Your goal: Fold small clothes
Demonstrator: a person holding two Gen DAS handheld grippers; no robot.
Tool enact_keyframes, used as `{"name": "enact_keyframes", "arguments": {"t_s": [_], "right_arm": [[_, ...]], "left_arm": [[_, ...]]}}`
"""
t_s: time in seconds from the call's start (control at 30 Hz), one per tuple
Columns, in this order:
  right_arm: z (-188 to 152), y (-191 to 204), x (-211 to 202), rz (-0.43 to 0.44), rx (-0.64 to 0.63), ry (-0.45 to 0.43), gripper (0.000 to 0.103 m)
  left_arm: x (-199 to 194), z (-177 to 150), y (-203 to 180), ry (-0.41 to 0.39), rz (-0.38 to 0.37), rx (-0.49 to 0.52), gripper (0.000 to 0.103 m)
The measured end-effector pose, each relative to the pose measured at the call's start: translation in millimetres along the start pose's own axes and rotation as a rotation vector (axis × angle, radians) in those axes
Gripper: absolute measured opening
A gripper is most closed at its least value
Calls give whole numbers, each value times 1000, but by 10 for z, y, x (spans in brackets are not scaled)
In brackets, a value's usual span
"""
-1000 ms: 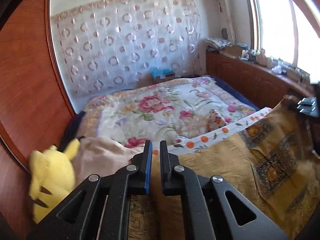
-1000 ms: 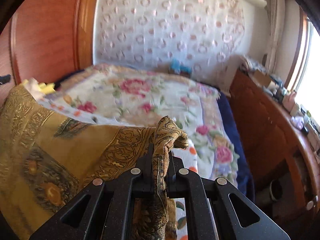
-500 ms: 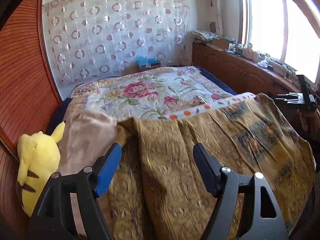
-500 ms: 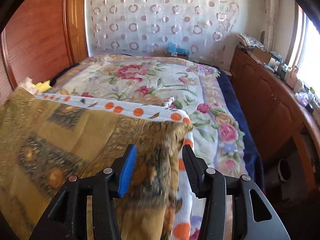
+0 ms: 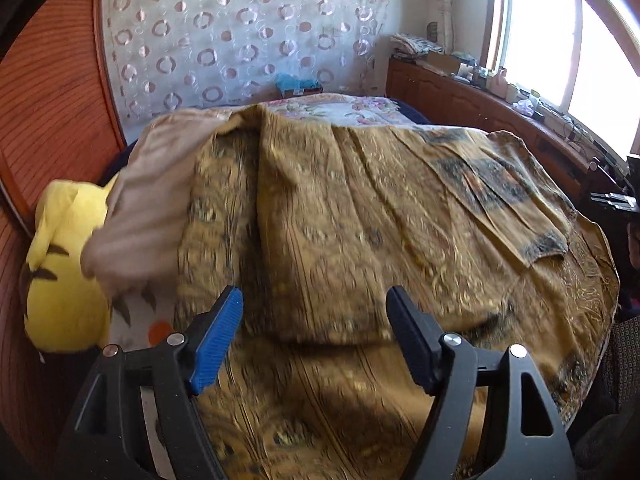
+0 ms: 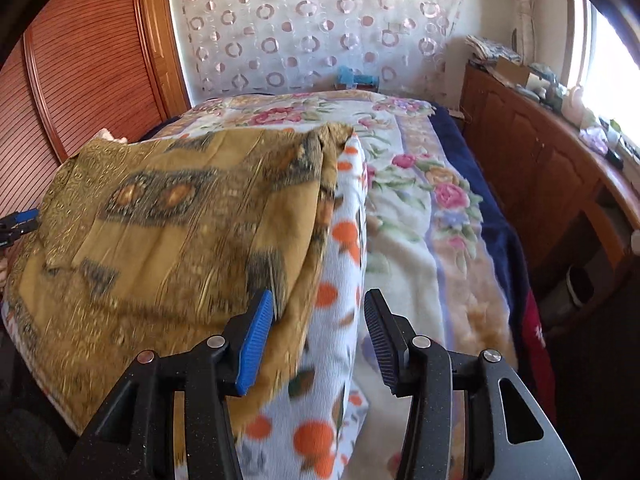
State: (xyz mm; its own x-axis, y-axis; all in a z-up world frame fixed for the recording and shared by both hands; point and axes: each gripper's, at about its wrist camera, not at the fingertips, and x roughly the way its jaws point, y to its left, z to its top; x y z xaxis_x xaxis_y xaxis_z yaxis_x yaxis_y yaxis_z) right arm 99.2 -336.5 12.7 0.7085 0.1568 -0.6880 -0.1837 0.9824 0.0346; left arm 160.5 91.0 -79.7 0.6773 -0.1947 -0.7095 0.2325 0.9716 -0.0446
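Note:
A mustard-gold patterned garment (image 5: 360,220) lies spread on the bed, its far half folded over toward me. It also shows in the right wrist view (image 6: 180,232), lying on a white cloth with orange fruit prints (image 6: 340,280). My left gripper (image 5: 314,320) is open and empty above the garment's near part. My right gripper (image 6: 318,320) is open and empty over the garment's right edge and the fruit-print cloth. A beige cloth (image 5: 152,200) lies at the garment's left side.
A yellow plush toy (image 5: 60,272) sits at the bed's left by the wooden wardrobe (image 5: 48,100). A floral blanket (image 6: 420,208) covers the bed. A wooden sideboard (image 6: 540,168) with clutter runs along the right under the window. The left gripper's tip (image 6: 18,220) shows at the left edge.
Both grippers opened and let go of the gold garment. Its lifted edge dropped onto the bed, folded over. Both grippers have pulled back toward me and lower.

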Motion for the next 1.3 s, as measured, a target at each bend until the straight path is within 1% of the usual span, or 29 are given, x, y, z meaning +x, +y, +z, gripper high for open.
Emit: {"name": "enact_keyframes", "arguments": {"t_s": [0.13, 0.23, 0.3, 0.37, 0.47, 0.5, 0.53, 0.57, 0.63, 0.67, 0.77, 0.83, 0.9, 0.97, 1.03, 1.07, 1.1, 1.13, 1.17, 1.2, 1.3], "right_arm": [[-269, -39, -142, 53, 42, 20, 49], [-353, -78, -129, 72, 63, 28, 49], [-395, -33, -129, 99, 64, 16, 49], [-381, 23, -97, 113, 61, 16, 43], [-395, 131, -55, 132, 36, 18, 39], [-381, 164, -48, 130, 24, 17, 28], [-393, 173, -27, 128, 19, 21, 13], [-389, 172, -42, 126, 19, 25, 10], [-385, 165, -102, 116, 16, 24, 7], [-375, 137, -183, 101, 18, 20, 7], [-379, 119, -324, 94, 33, -3, 7], [-385, 137, -358, 66, 21, -2, 7], [-386, 151, -359, 30, 10, -3, 8], [-352, 174, -333, -18, 6, -7, 15], [-314, 199, -354, -75, 15, -34, 27], [-282, 228, -360, -81, 20, -59, 29], [-256, 275, -364, -77, 25, -81, 35], [-238, 316, -365, -65, 29, -100, 44], [-212, 361, -352, -43, 25, -114, 49], [-187, 415, -326, -20, 19, -126, 52], [-145, 502, -205, 10, -3, -129, 52]], "left_arm": [[28, -186, -41, 36, 14, -12, 75], [57, -276, -39, 55, 15, -19, 75], [50, -282, -35, 51, 9, -27, 75], [73, -277, -37, 57, 16, -22, 75], [98, -281, -58, 60, 38, -6, 75], [102, -277, -70, 63, 45, 0, 75], [104, -279, -87, 64, 54, 8, 75], [105, -278, -78, 63, 55, 9, 75], [106, -288, -67, 61, 51, 3, 75], [107, -287, -61, 60, 51, 4, 75], [115, -289, -62, 59, 54, 5, 76], [121, -281, -61, 59, 57, 5, 76], [127, -278, -66, 58, 57, 4, 77], [125, -278, -65, 58, 58, 5, 77], [128, -280, -66, 59, 58, 5, 77], [127, -282, -67, 59, 58, 6, 77], [125, -282, -67, 58, 58, 6, 77], [126, -281, -66, 59, 58, 5, 77], [123, -283, -67, 58, 58, 5, 77], [123, -284, -66, 58, 57, 5, 77], [109, -274, -43, 57, 47, -8, 77]]}}
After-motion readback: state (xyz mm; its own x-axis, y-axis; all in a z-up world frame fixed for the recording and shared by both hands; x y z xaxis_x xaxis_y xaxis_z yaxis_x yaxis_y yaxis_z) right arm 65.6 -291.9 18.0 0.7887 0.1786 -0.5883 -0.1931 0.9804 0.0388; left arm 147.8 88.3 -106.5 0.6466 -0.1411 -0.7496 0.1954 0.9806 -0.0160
